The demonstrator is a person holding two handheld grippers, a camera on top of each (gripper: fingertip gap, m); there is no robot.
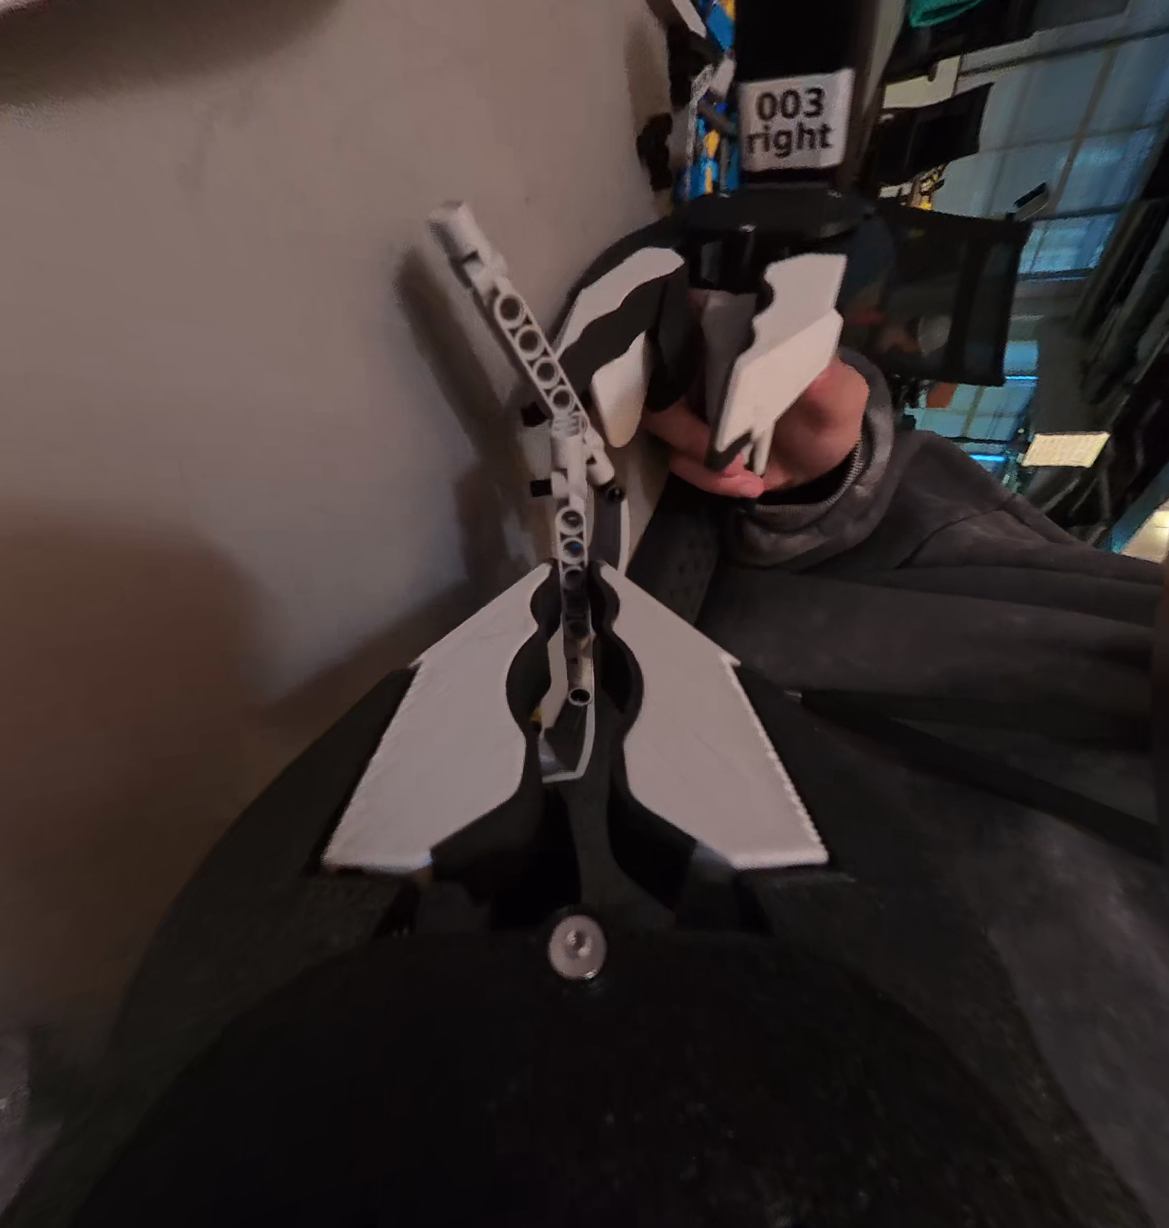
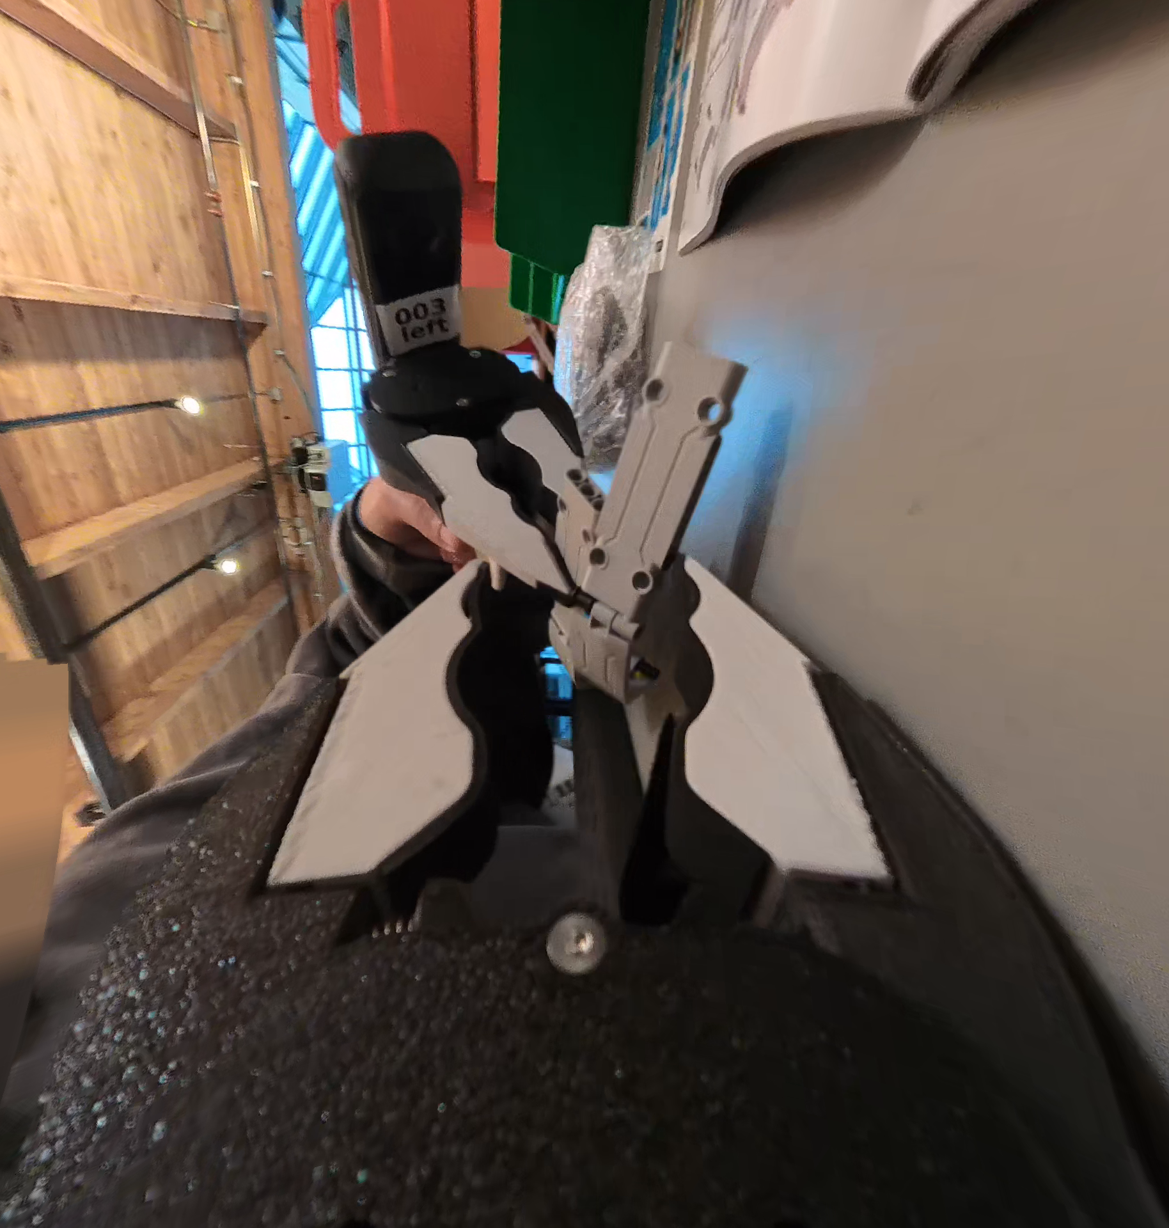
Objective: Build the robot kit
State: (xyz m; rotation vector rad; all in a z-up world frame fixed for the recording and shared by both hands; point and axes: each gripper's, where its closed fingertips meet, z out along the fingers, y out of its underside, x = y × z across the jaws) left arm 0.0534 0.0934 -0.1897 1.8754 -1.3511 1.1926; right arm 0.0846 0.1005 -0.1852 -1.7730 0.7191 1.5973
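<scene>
The grey beam assembly (image 1: pixel 572 531) ran lengthwise between the left gripper (image 1: pixel 572 578), clamped on its near end, and the right gripper (image 2: pixel 585 585), whose fingers stood apart around the far panel.

A light grey plastic building-brick assembly (image 1: pixel 572 531) of holed beams and a flat panel is hanging above the grey tabletop (image 1: pixel 236 266), clamped by the left gripper (image 1: pixel 575 585).

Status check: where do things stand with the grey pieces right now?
Done: the grey holed beam and grey panel look joined. In hand: the left gripper is shut on the beam; the right gripper straddles the panel's lower end, jaws open. Left: the right has not closed yet; a clear bag of parts lies beyond.
</scene>
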